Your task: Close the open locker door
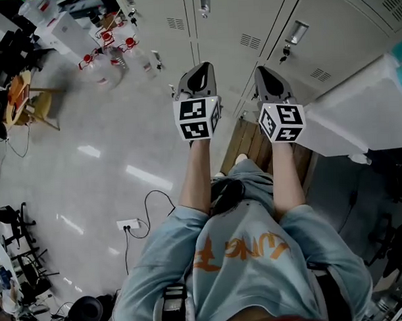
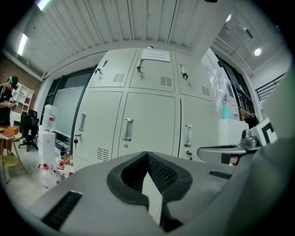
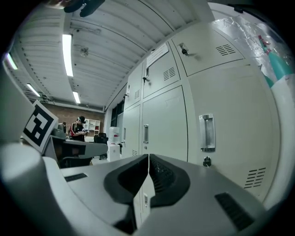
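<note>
A bank of grey-white lockers (image 1: pixel 249 23) stands in front of me, and every door that shows lies flush with its neighbours. In the head view my left gripper (image 1: pixel 199 71) and right gripper (image 1: pixel 270 75) are held side by side, both pointing at the lockers and a short way off them. The left gripper view faces the locker doors (image 2: pixel 150 120) and their handles (image 2: pixel 128 129); its gripper (image 2: pixel 147 154) is shut with nothing in it. In the right gripper view a door handle (image 3: pixel 207 132) with a lock below sits to the right, and that gripper (image 3: pixel 148 157) is shut, empty.
A wooden slatted platform (image 1: pixel 250 145) lies under my feet by the lockers. A large white box (image 1: pixel 357 111) stands at right. Water bottles with red caps (image 1: pixel 108 51) and a dispenser (image 2: pixel 48 124) stand at left. A power strip (image 1: pixel 127 224) lies on the floor. A person (image 3: pixel 80 126) stands far off.
</note>
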`<action>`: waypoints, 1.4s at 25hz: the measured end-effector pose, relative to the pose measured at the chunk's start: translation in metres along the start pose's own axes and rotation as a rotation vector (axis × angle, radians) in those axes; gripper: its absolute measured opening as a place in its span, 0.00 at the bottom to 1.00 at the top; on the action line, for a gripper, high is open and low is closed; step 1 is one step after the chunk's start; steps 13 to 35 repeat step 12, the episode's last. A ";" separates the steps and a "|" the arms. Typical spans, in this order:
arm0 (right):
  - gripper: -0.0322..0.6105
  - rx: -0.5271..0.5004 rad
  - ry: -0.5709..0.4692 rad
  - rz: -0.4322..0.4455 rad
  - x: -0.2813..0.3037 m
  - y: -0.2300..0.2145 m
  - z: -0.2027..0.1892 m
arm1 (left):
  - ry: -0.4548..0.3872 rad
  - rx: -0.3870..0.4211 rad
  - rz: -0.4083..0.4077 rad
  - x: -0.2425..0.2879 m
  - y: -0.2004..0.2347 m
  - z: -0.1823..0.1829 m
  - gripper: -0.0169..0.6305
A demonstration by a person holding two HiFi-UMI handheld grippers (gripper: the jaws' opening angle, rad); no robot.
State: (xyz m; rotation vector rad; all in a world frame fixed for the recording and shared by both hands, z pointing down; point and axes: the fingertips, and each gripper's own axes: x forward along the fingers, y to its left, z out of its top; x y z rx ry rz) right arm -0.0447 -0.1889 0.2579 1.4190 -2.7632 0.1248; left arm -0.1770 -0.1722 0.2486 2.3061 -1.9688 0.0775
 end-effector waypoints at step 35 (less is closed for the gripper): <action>0.10 -0.029 -0.089 -0.003 -0.082 0.054 -0.203 | -0.049 0.067 -0.017 -0.087 -0.012 -0.205 0.05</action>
